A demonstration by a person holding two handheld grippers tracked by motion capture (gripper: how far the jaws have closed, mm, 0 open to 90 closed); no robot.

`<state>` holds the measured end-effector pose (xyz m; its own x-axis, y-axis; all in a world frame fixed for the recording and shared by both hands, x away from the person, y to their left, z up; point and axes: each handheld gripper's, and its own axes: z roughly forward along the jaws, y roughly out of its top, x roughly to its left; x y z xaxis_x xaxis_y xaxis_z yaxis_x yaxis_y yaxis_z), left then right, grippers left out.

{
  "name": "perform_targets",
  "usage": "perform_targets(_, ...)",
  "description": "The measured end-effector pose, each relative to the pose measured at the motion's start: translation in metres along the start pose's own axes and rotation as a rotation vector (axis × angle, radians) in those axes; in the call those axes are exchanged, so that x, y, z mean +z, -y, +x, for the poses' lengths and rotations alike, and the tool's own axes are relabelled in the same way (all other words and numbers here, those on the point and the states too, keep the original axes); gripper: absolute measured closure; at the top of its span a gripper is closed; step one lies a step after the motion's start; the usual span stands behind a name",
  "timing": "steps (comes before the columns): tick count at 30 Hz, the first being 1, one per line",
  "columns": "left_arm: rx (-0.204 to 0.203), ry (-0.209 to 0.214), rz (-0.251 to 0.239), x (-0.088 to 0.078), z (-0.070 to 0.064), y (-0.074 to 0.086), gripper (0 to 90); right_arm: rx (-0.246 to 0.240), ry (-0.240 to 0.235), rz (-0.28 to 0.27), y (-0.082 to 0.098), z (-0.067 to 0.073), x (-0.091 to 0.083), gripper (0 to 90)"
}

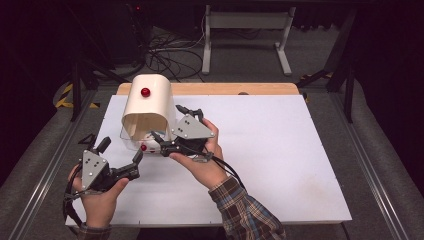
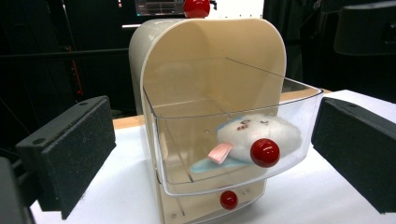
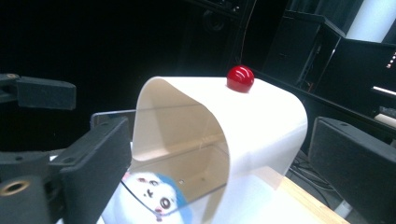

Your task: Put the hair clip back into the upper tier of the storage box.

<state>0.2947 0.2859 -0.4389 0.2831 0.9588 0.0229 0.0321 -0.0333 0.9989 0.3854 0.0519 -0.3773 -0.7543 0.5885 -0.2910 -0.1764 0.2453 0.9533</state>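
Note:
A cream cabinet (image 1: 150,102) with a rounded top and a red knob (image 1: 145,92) on it stands at the back left of the white board. Its clear upper drawer (image 2: 299,116) is pulled out. Inside lies a white and blue plush toy (image 2: 261,130), behind the drawer's red knob (image 2: 265,152). A lower drawer knob (image 2: 229,199) sits beneath. My right gripper (image 1: 158,142) points left at the drawer's front, open, with nothing between its pads. My left gripper (image 1: 121,151) rests lower left of the drawer, open and facing it. The toy (image 3: 154,191) also appears through the drawer wall in the right gripper view.
The white board (image 1: 280,165) stretches wide to the right of the cabinet. A wooden table edge (image 1: 225,88) runs along the back. Beyond it on the floor are a white desk frame (image 1: 245,22) and loose cables (image 1: 170,55).

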Motion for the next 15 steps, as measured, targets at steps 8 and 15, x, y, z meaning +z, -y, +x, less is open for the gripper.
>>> perform_targets(8, -0.001, 0.0, 0.001, 0.0, -0.001, 0.0, 0.3, 0.025, 0.014, 0.001, 0.007, -0.007, -0.007, 4.6)
perform_targets(15, 0.002, 0.002, 0.001, 0.001, -0.001, 0.0, 0.4, 0.032, 0.018, 0.007, 0.01, -0.011, -0.012, 3.9)
